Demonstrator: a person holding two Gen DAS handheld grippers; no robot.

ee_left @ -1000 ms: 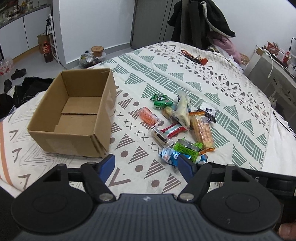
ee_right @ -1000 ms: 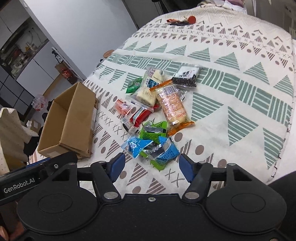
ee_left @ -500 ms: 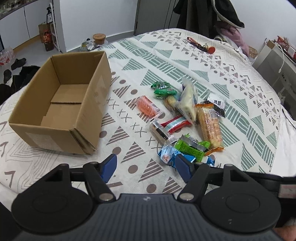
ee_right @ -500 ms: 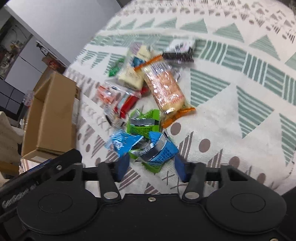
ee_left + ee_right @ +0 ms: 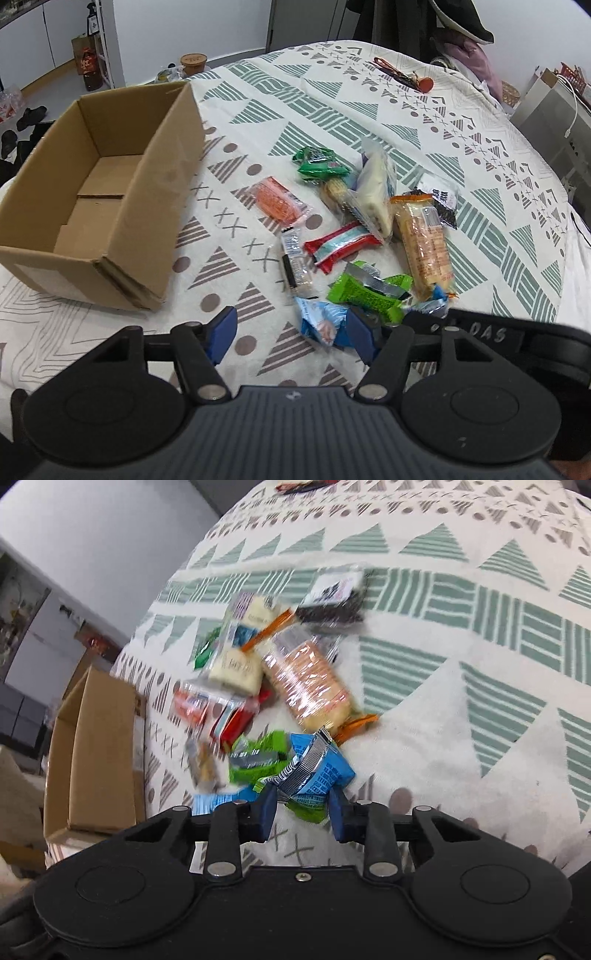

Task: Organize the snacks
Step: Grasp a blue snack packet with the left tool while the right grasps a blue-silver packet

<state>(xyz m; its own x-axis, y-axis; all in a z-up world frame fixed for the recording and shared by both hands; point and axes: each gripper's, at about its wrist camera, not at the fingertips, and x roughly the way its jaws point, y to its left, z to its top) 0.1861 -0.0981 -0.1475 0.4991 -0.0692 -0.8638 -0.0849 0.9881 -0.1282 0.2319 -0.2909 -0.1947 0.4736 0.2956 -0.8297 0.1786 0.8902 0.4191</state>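
Cardboard box [image 5: 107, 206]: plain corrugated, rectangular, open top, flaps folded down inside, nothing in it. Sits left of the snack pile, well apart from it; long axis runs away from the left camera.

Snack pile [image 5: 369, 236]: loose heap of crinkly plastic and foil wrappers on the cloth.
- long clear pack of pale orange crackers [image 5: 423, 243], orange crimped ends, long axis runs near-to-far
- red-and-white bar [image 5: 341, 245], lying diagonal
- white block in clear film [image 5: 373, 192]
- dark green pouch [image 5: 319, 164] at the far-left edge
- orange flat pack [image 5: 277, 201], diagonal, nearest the box
- black-and-white packet [image 5: 443, 199], far-right edge
- lime green wrapper [image 5: 365, 291] with silver foil seam
- light blue packet [image 5: 319, 321] at the near edge

Left gripper [image 5: 291, 332]: blue fingers spread wide, holding nothing, above the cloth; right finger is just beside the light blue packet.

Right gripper [image 5: 303, 806]: fingers partly closed around the blue foil packet [image 5: 319, 771], 1 on each side. Contact cannot be confirmed; the view is motion-blurred. Packet is crumpled, ribbed silver seam facing up, lying on the lime green wrapper [image 5: 258, 760].

Surface: soft cream tablecloth [image 5: 332, 96], matte, printed with green striped triangles, grey dots and X marks. White walls, dark clothing hanging at the far end, clutter on the floor beyond the box.
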